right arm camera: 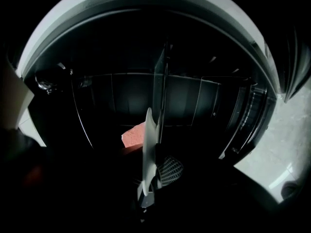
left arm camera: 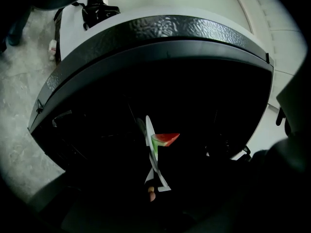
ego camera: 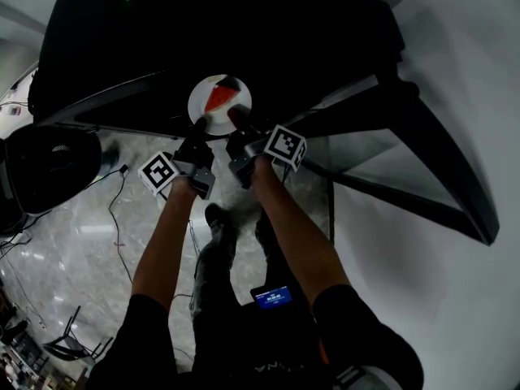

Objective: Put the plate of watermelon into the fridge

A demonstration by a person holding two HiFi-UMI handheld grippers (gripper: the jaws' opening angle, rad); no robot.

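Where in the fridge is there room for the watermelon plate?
The fridge looks bare inside, as far as the dim views show: nothing stands on the glass shelf ahead of the plate. It is crowded only at the plate's near rim, where left gripper and right gripper pinch it.

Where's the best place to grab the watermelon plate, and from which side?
Pinch the plate by its thin near rim, from the person's side, as the left gripper and right gripper do: the rim fits the jaws, and the watermelon sits clear.
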